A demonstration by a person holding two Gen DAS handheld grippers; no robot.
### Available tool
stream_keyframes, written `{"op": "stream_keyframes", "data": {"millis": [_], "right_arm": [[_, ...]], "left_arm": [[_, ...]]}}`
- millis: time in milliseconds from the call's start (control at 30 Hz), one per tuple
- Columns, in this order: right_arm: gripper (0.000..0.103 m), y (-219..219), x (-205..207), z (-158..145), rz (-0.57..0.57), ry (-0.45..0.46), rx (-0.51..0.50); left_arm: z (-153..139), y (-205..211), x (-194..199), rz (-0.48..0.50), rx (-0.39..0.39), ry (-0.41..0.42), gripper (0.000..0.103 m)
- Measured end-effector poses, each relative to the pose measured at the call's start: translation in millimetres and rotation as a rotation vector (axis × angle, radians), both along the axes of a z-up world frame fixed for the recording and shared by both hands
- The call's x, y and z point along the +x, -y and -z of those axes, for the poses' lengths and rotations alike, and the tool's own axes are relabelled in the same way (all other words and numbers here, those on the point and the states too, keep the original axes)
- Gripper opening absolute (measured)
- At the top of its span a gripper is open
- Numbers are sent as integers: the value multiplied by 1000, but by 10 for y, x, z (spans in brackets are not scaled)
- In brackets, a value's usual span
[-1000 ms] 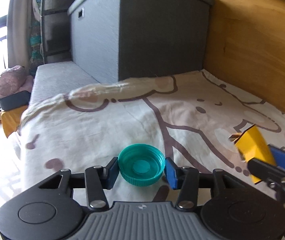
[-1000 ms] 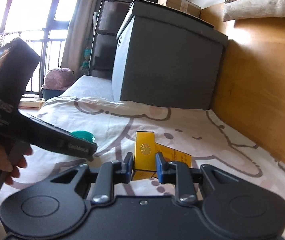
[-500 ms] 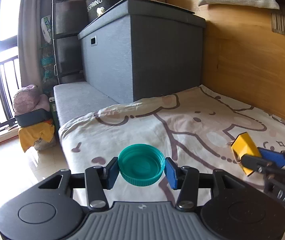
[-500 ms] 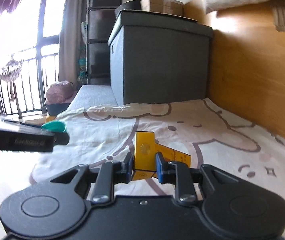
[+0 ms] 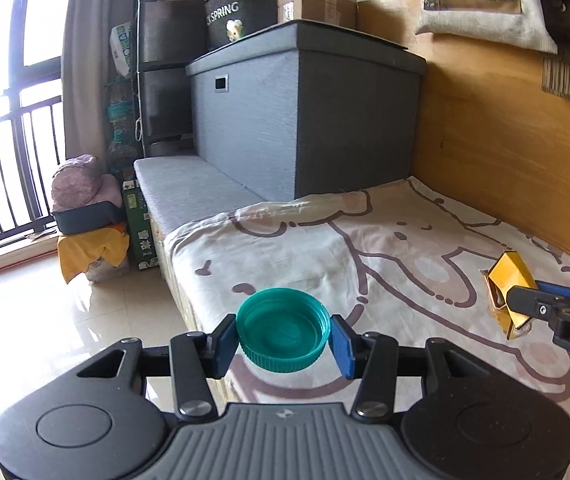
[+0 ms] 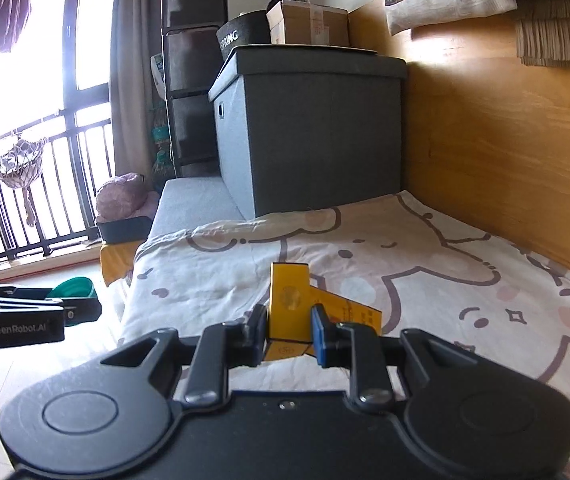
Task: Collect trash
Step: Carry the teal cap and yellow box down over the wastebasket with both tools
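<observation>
A: Left gripper [image 5: 283,338]: what do the blue pads [image 5: 343,346] hold?

B: They are clamped on the rim of a teal bottle cap [image 5: 283,330], one pad on each side, hollow side up. The cap is clear of the bedsheet [image 5: 385,248], above the bed's near edge with the tiled floor [image 5: 45,320] below and to the left.

A: And the right gripper [image 6: 288,330]?

B: Its jaws are pressed together on a small yellow carton [image 6: 288,300], which stands upright between the pads; a flattened flap sticks out to the right. The left wrist view shows the same carton [image 5: 511,280] raised off the sheet, at the tip of the right tool.

A: Which step is this?

B: Judged from the grips, pick-up is done for both pieces and the carrying step is in hand. No other loose trash shows on the sheet.

A: What does the next move call for?

B: A place to drop them. No bin is visible in either view, so the likely need is to turn toward one while keeping both grips firm; the cap, held only by its rim, seems the easier to lose.
</observation>
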State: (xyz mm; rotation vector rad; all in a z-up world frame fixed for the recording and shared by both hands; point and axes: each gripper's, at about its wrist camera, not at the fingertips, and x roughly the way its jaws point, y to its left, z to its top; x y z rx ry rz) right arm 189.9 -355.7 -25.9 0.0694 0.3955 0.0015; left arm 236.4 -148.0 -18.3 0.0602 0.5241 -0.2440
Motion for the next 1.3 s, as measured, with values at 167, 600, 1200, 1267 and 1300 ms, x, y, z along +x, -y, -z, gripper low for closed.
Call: {"op": "stream_keyframes", "data": {"millis": [167, 600, 1200, 1267, 1300], "right_arm": [[24, -135, -124, -47, 31, -32, -15], [25, -577, -336, -87, -12, -68, -61], [25, -1525, -465, -136, -173, -80, -70], [25, -1663, -459, -102, -199, -92, -80], [25, -1735, -454, -80, -212, -100, -86]], "left_arm": [[-71, -191, -204, -7, -20, -3, 50], [-119, -687, -553, -48, -75, -24, 50], [47, -1636, -855, -195, -174, -56, 50], [113, -1778, -870, -224, -192, -69, 50], [153, -1851, -874, -238, -201, -77, 50]]}}
